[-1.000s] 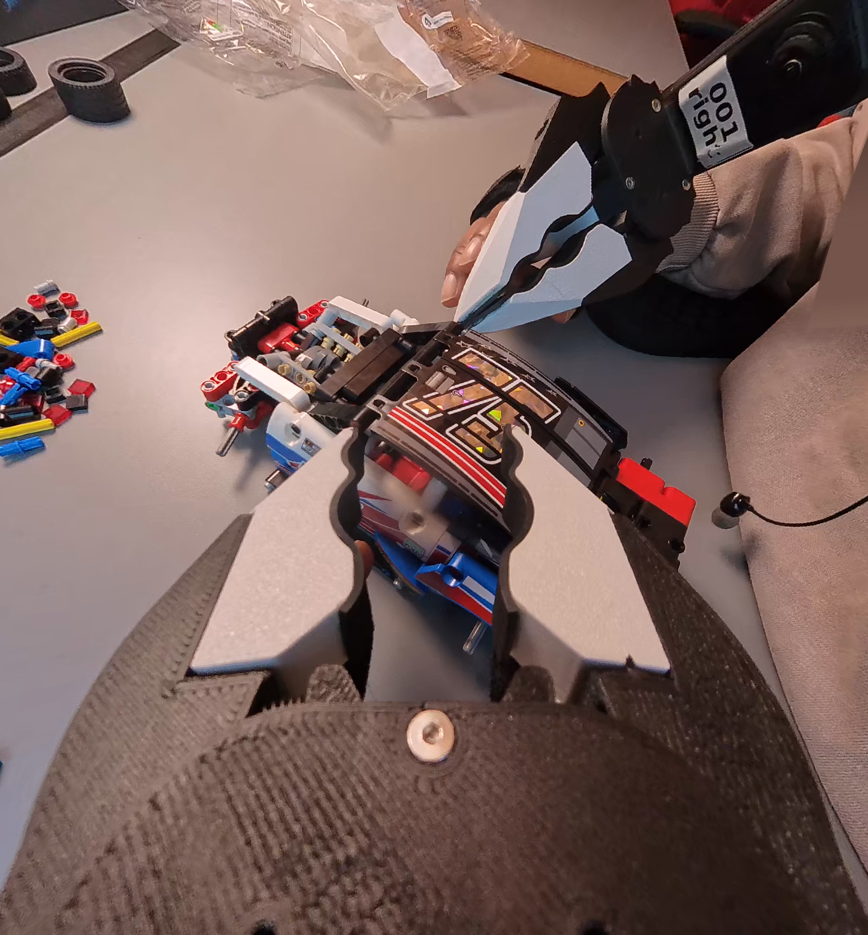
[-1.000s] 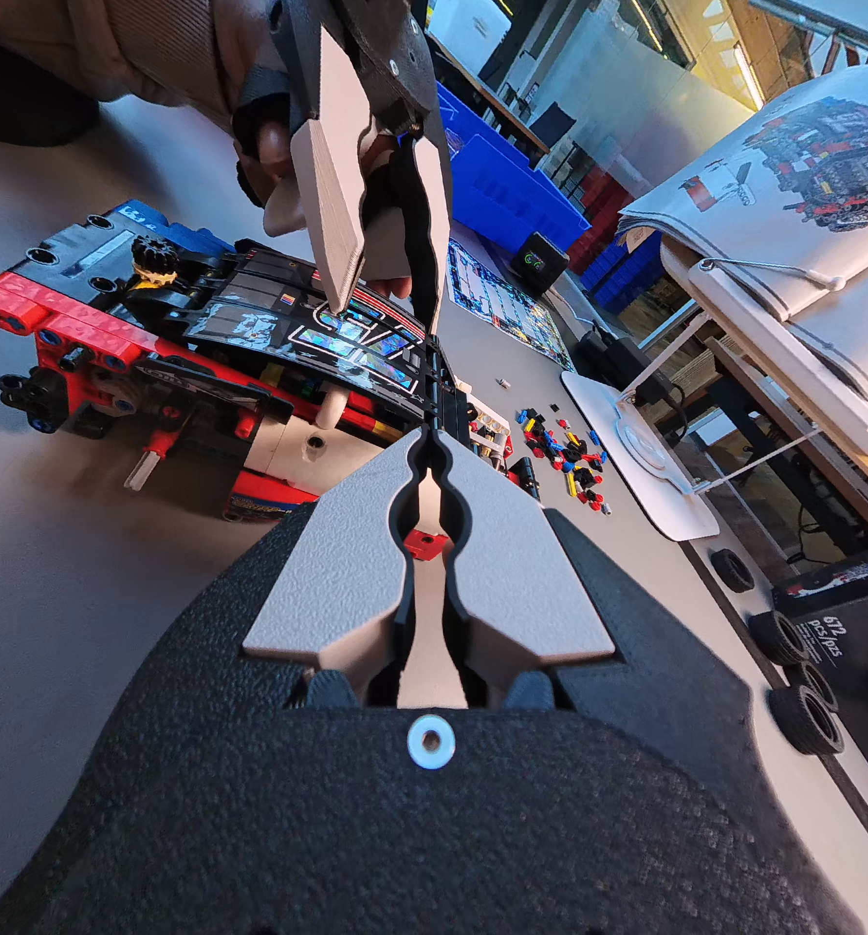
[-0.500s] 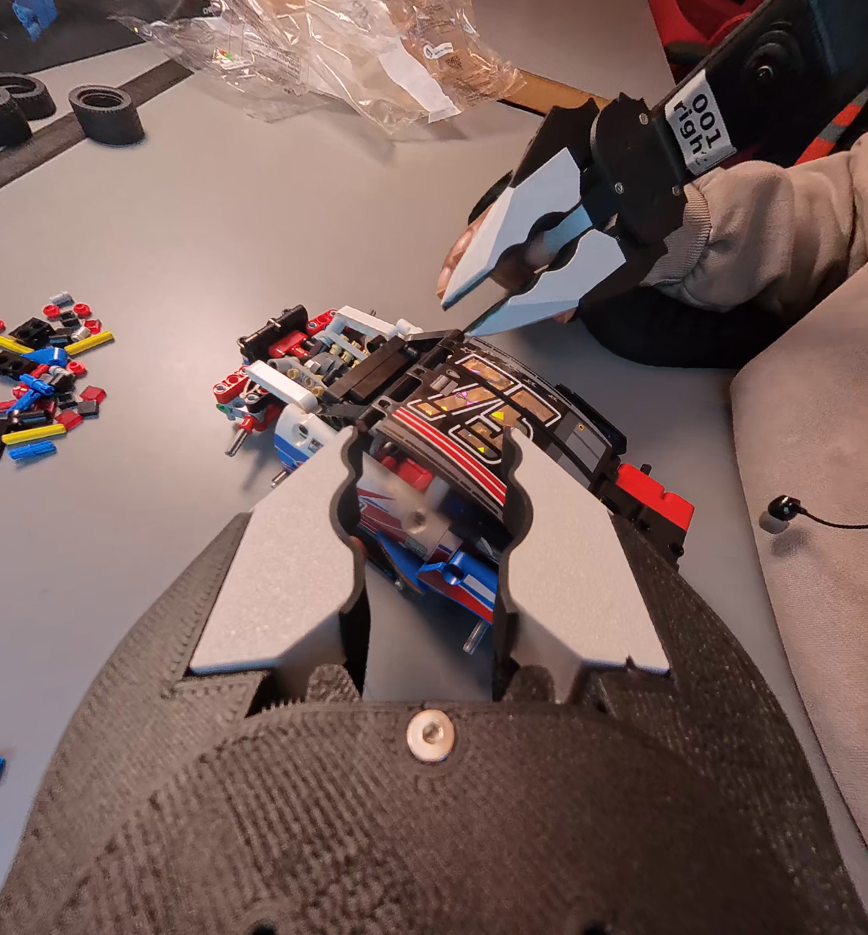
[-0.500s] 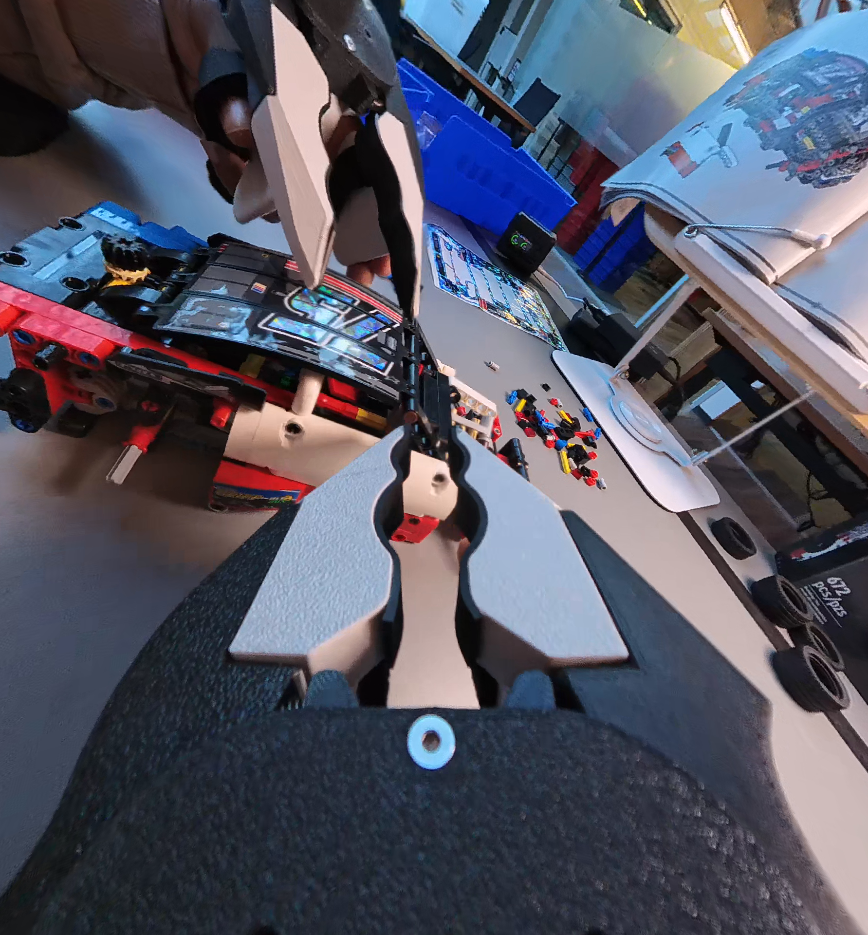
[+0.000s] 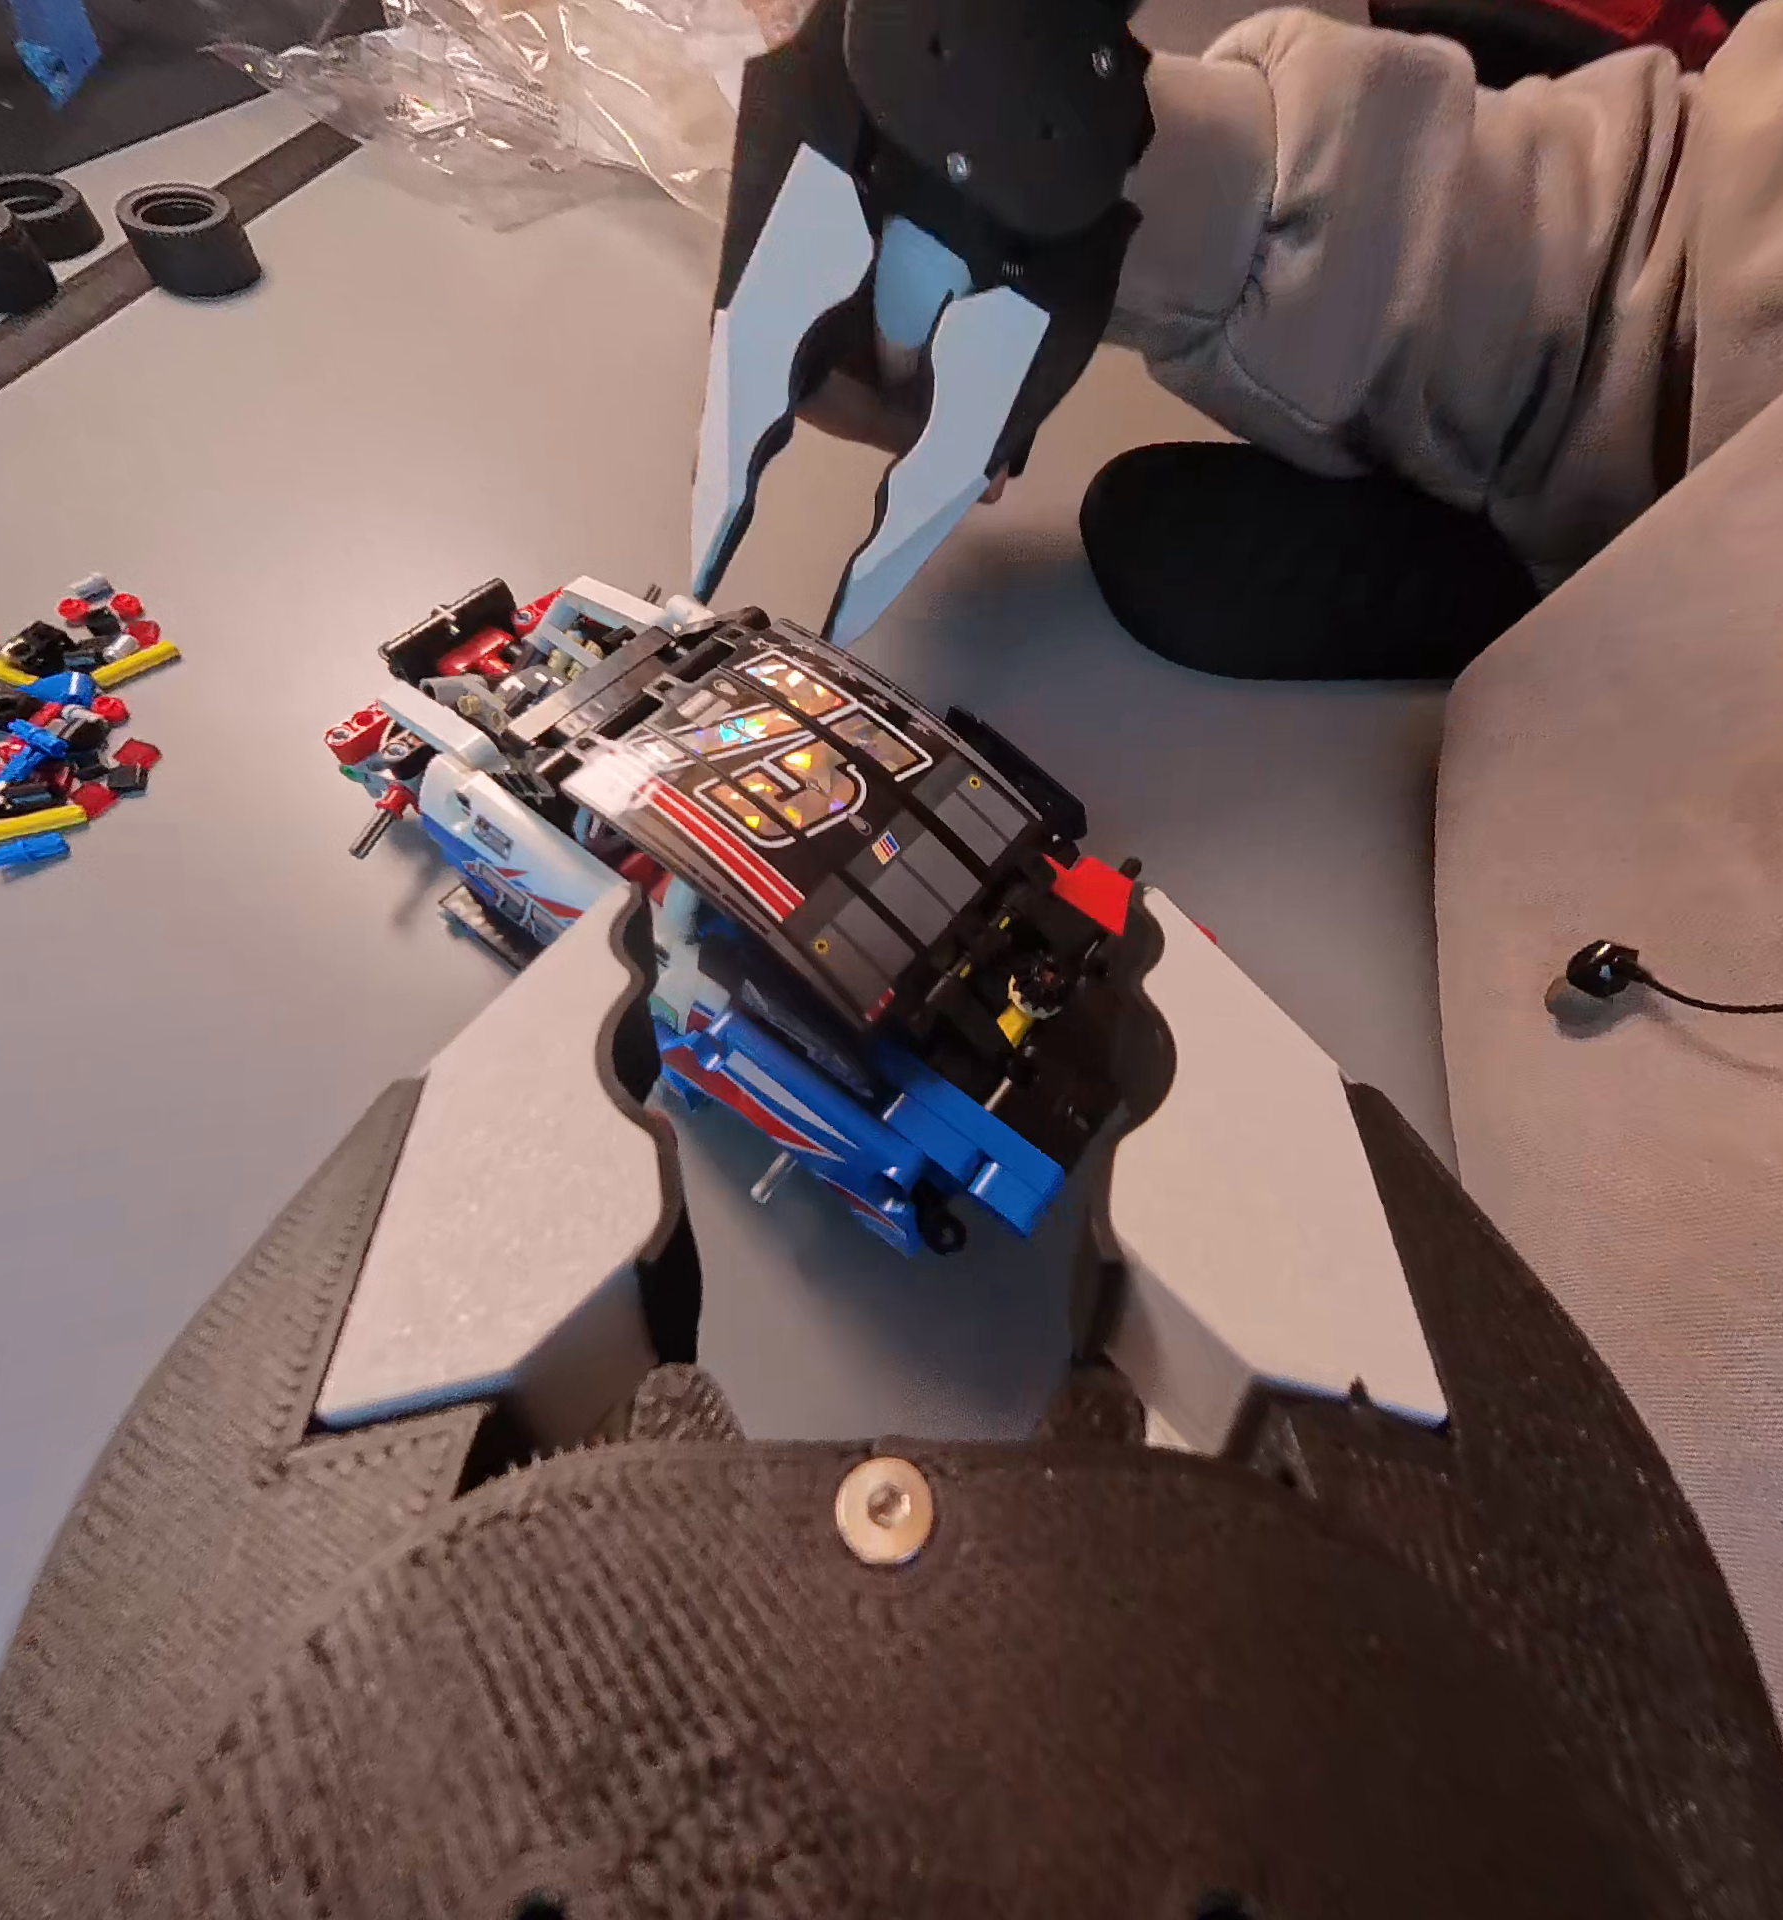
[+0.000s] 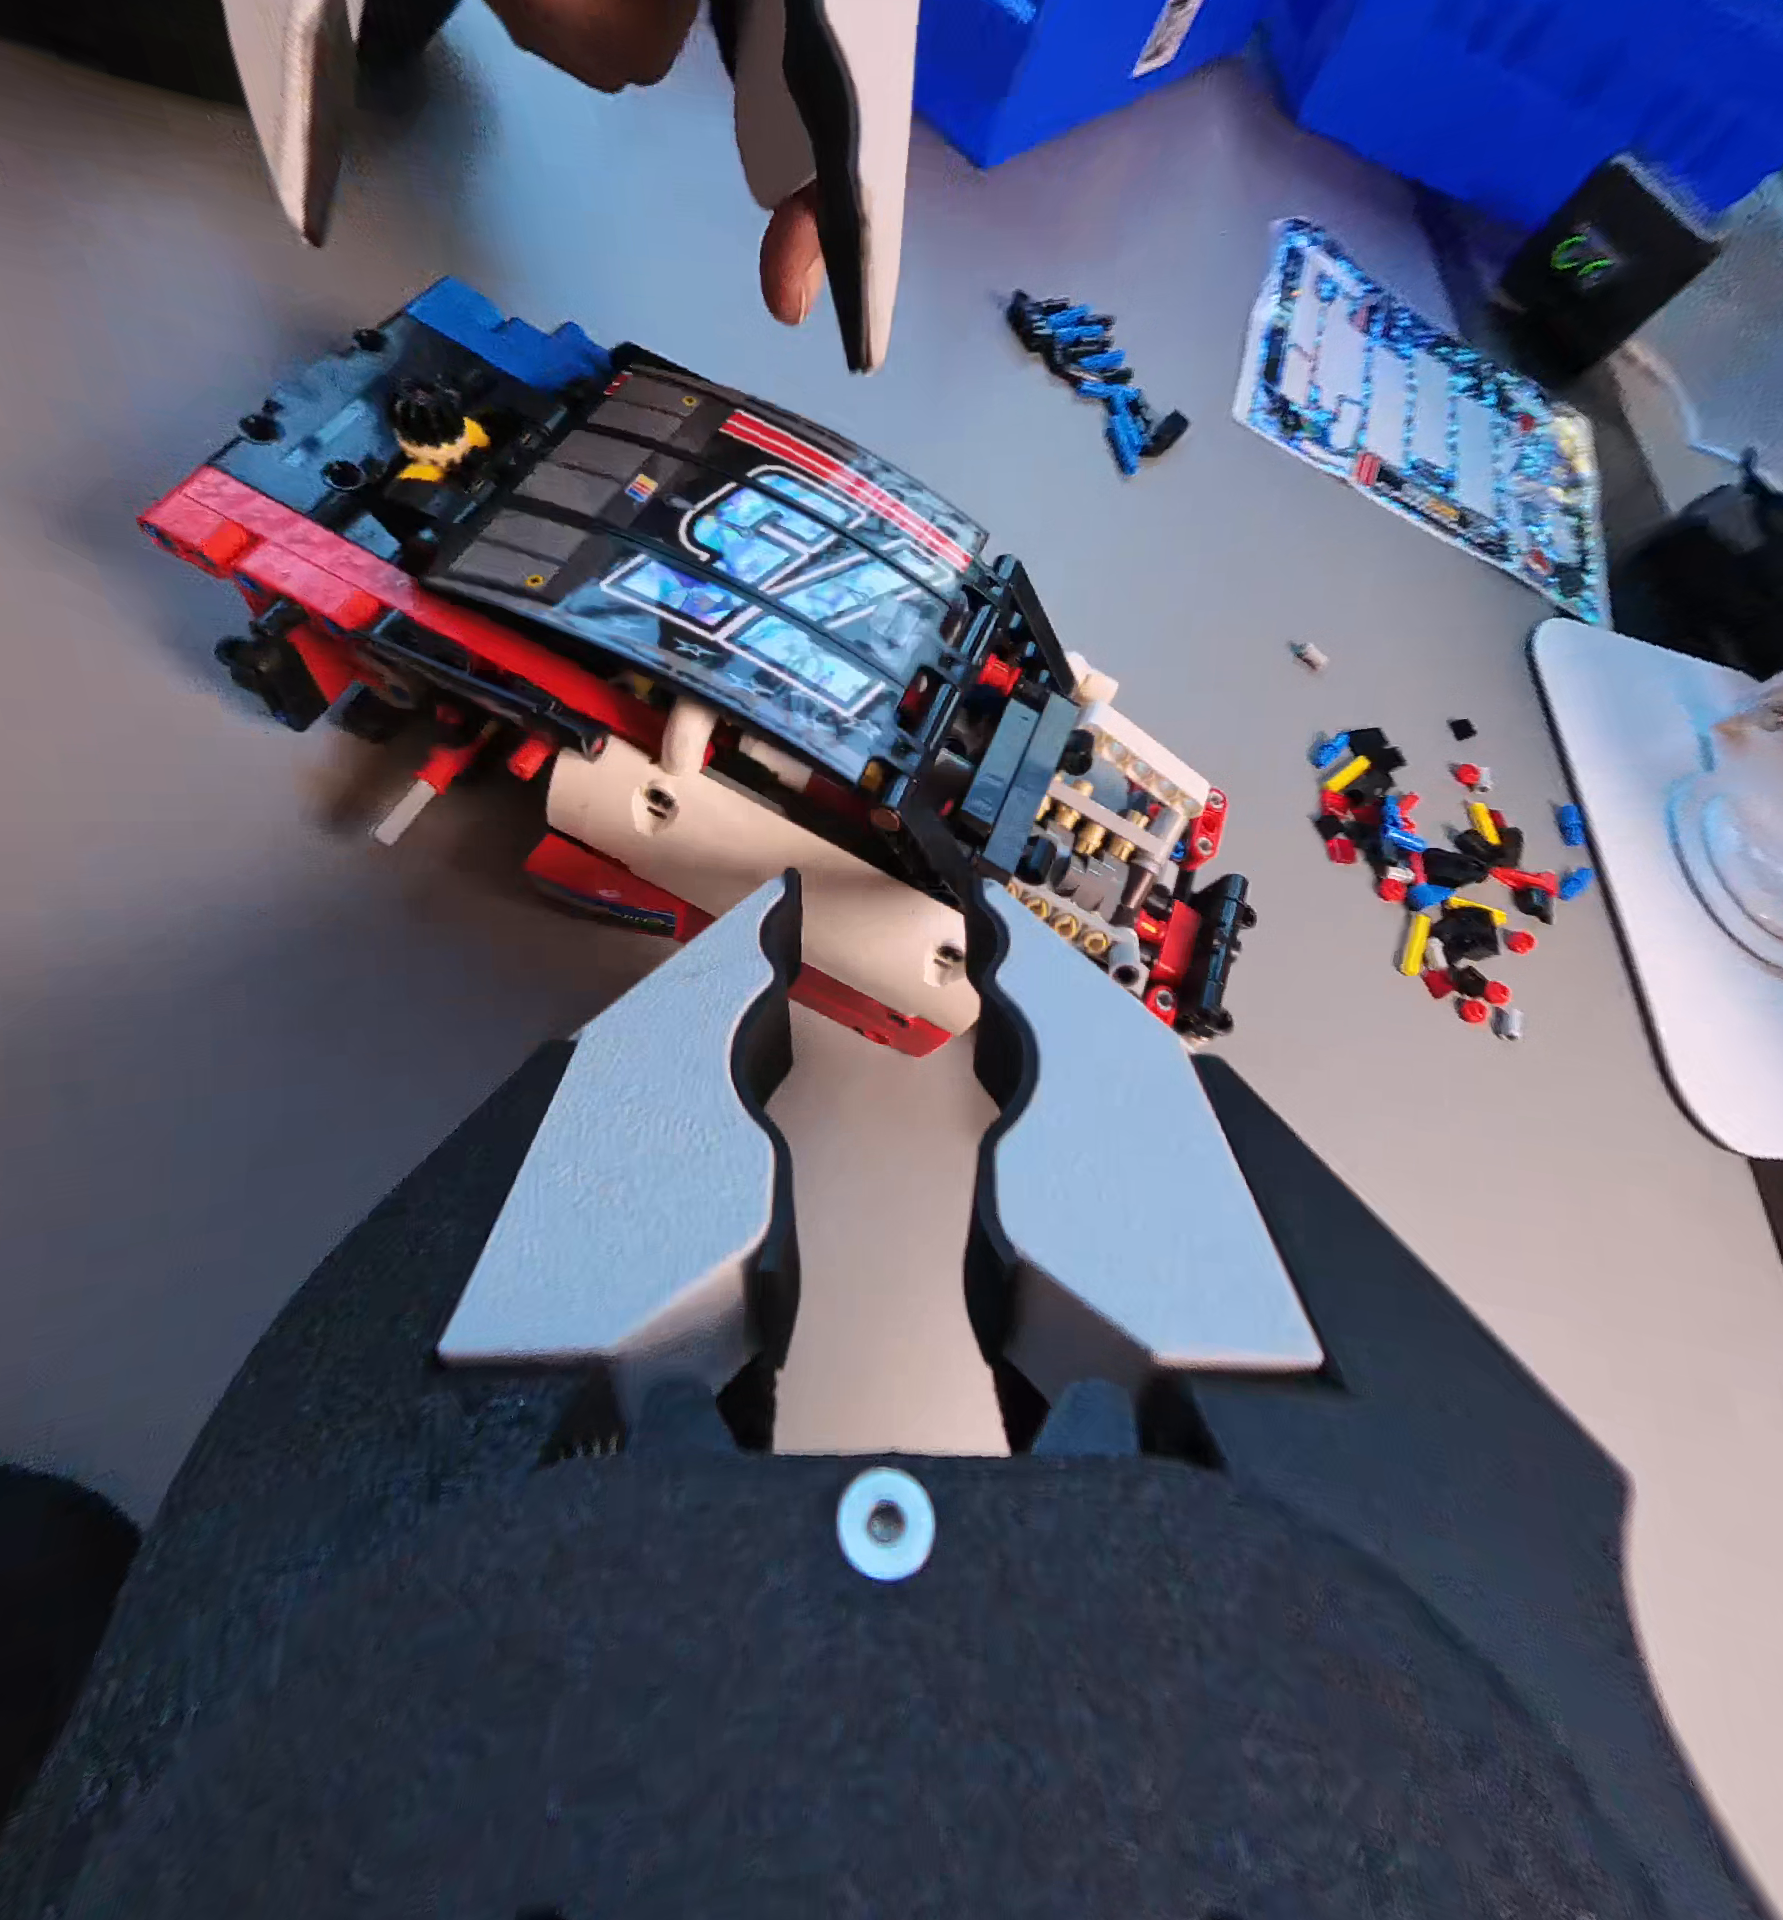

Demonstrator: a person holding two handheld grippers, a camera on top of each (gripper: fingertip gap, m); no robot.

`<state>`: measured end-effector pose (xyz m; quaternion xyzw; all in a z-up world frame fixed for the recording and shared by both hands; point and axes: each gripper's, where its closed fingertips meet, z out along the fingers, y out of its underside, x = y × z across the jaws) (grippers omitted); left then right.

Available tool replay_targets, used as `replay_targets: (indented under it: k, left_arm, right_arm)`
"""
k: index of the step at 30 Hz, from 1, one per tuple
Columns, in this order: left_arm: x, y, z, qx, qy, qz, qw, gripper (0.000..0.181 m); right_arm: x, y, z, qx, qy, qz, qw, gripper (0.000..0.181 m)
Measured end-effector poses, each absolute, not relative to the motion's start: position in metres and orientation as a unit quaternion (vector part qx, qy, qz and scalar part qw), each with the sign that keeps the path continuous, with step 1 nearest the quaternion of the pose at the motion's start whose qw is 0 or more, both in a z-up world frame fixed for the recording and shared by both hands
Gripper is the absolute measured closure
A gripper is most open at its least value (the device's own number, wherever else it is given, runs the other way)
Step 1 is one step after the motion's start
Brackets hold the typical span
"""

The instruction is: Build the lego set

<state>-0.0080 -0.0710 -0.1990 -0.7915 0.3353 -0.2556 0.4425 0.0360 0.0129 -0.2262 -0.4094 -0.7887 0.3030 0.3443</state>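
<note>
**Both grippers open around the half-built car**

The lego car (image 5: pixel 762 883) lies on the grey table (image 5: pixel 243 468) in the centre of the left wrist frame, its black curved roof with shiny stickers facing up. The left gripper (image 5: pixel 882 914) has its jaws spread wide, one on each side of the car's blue and red rear end, with a visible gap on both sides. The right gripper (image 5: pixel 762 613) reaches down from the top of that frame, jaws apart, tips just at the car's front edge and holding nothing. A pile of loose pieces (image 5: pixel 35 748) sits at the left edge, tyres (image 5: pixel 186 234) in the upper left. In the right wrist frame, a sticker sheet (image 6: pixel 1417 416) lies at upper right.
</note>
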Motion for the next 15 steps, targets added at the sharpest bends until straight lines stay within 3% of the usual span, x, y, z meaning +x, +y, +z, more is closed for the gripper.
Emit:
replay_targets:
  k: [4, 7, 15]
  left_arm:
    - [-0.015, -0.082, -0.203, -0.792, 0.329, -0.230, 0.461, 0.093]
    - [-0.020, -0.082, -0.209, -0.792, 0.316, -0.237, 0.465, 0.093]
    - [-0.041, -0.073, -0.199, -0.780, 0.300, -0.223, 0.502, 0.092]
  right_arm:
    - [0.026, 0.016, -0.228, -0.395, -0.831, 0.294, 0.261, 0.150]
    - [0.020, 0.012, -0.228, -0.408, -0.829, 0.316, 0.215, 0.165]
    - [0.033, 0.011, -0.227, -0.566, -0.713, 0.289, 0.297, 0.166]
